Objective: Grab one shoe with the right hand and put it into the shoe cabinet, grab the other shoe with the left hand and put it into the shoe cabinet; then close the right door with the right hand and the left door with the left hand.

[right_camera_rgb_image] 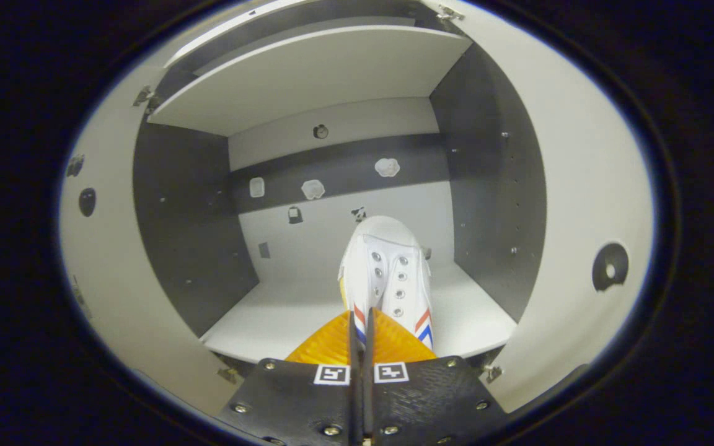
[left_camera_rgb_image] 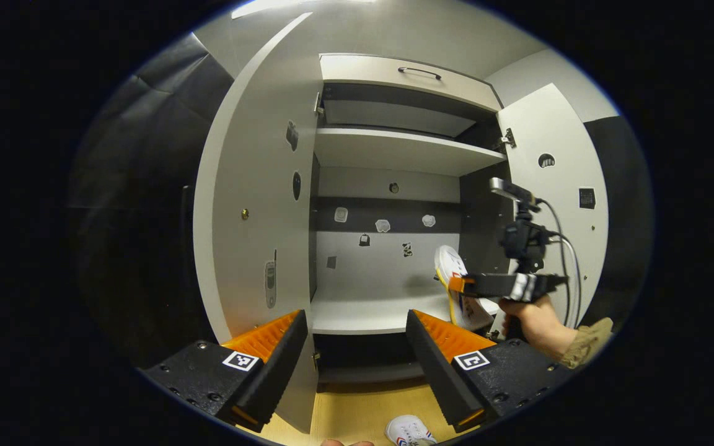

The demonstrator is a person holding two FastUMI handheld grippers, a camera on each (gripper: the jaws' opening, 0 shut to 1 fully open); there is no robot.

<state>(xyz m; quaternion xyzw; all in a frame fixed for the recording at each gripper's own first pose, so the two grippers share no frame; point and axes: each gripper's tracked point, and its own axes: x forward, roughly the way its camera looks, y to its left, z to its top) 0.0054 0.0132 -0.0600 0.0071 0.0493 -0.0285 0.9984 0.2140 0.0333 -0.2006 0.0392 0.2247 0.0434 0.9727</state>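
My right gripper (right_camera_rgb_image: pixel 360 334) is shut on the heel edge of a white shoe (right_camera_rgb_image: pixel 388 272) with red and blue stripes, held toe-forward just above the cabinet's lower shelf (right_camera_rgb_image: pixel 270 319). In the left gripper view the same shoe (left_camera_rgb_image: pixel 453 272) hangs on its side at the right of the cabinet opening, pinched by the right gripper (left_camera_rgb_image: pixel 459 285), which a hand (left_camera_rgb_image: pixel 533 322) holds. My left gripper (left_camera_rgb_image: pixel 357 347) is open with nothing between its fingers, in front of the cabinet. The second white shoe (left_camera_rgb_image: pixel 409 430) lies on the wooden floor below it. Both doors stand open: left door (left_camera_rgb_image: pixel 258 210), right door (left_camera_rgb_image: pixel 558 186).
The upper shelf (left_camera_rgb_image: pixel 403 152) spans the cabinet, and above it sits a drawer with a handle (left_camera_rgb_image: pixel 419 72). Small stickers dot the cabinet's back wall (left_camera_rgb_image: pixel 388 248). Dark side panels (right_camera_rgb_image: pixel 493 198) bound the compartment. Black cloth (left_camera_rgb_image: pixel 140 198) hangs left of the cabinet.
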